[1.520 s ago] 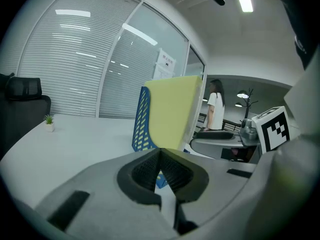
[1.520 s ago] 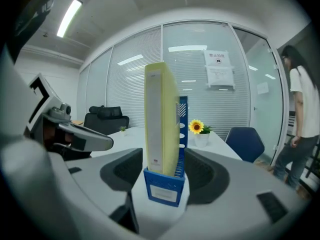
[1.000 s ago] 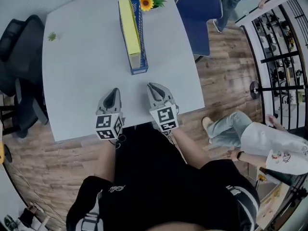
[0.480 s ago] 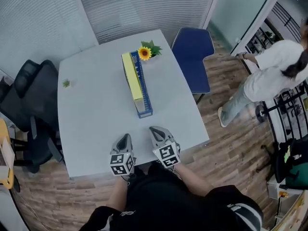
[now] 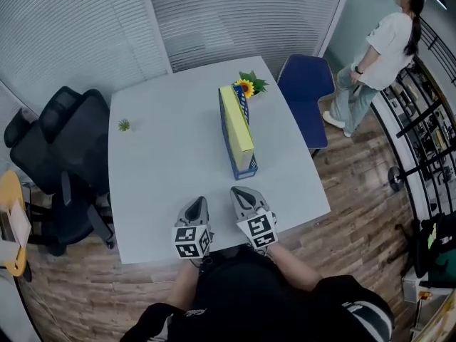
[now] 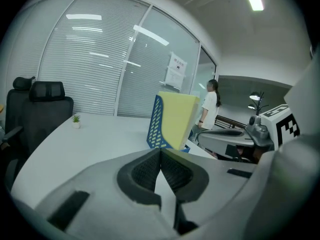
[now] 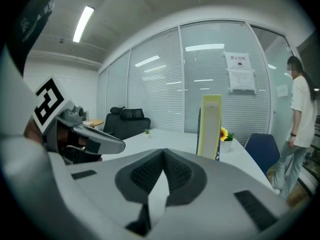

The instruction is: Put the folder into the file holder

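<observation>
Yellow folder (image 5: 236, 125) stands upright inside blue perforated file holder (image 5: 247, 169) on white table (image 5: 160, 169), with a sunflower (image 5: 246, 87) touching its far end. Left gripper (image 5: 199, 202) and right gripper (image 5: 239, 191) sit at the near edge, well apart from the holder, both with jaws together.

White worktop (image 5: 164, 184) centre. Black office chair (image 5: 64, 148) left, blue chair (image 5: 306, 91) far right. Wood-plank floor (image 5: 356, 212). Glass walls with blinds (image 5: 214, 20) far side. Ceiling strip light (image 7: 82, 23) lit.

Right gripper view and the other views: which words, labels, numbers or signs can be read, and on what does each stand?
No text can be read here.
On the glass wall, a white paper notice: print too small and blurred.
On the cubes, black-and-white square markers: patterns, no letters.
On the yellow folder in the blue mesh file holder: no print visible.
</observation>
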Demonstrator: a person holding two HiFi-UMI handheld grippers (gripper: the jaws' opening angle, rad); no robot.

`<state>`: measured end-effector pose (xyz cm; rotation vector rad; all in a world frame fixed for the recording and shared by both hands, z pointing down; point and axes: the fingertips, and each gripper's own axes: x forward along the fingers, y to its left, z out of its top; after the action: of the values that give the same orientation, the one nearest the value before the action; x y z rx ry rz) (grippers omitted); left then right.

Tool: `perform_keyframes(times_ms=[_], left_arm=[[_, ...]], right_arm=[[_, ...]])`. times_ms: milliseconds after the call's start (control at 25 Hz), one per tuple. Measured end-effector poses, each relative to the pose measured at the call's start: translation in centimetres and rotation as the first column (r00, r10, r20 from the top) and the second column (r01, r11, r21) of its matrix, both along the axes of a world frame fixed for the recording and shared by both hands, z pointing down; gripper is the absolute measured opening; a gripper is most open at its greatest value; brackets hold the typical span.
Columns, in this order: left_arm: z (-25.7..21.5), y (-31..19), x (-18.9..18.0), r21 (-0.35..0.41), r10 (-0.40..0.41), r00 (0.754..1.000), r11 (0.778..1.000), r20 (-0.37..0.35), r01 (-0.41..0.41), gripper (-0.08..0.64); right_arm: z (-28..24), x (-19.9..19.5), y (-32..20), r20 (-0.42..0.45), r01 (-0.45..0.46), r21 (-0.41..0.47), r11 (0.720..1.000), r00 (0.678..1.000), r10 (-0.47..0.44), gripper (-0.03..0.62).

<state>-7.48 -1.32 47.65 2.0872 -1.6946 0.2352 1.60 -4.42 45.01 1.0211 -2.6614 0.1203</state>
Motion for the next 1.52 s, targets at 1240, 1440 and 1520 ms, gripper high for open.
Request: perform_keyframes(times_ms=[1240,1440,1520], left_arm=[[-17.2,-1.9,-10.4,0.412,-0.101,0.99,0.91,0.101,0.051,-0.002],[-16.9,-2.1,-9.8,0.405,-0.089,0.991,0.914,0.101,0.041,-0.002],[-16.9,-2.2,-9.5,0.405,-0.085,0.991,0.914,0.101,0.037,-0.002]], right_arm=[[-15.5,-7.0,-2.7,0.165,-0.111,0.252,0.961,0.984,0.07,0.004],[-15.4,-7.0,-2.7,0.159,-0.106,0.248,0.963,0.985,0.067,0.003],[-15.5,-7.0,-2.7,0.159,-0.103,0.255,0.961,0.985,0.064,0.003]])
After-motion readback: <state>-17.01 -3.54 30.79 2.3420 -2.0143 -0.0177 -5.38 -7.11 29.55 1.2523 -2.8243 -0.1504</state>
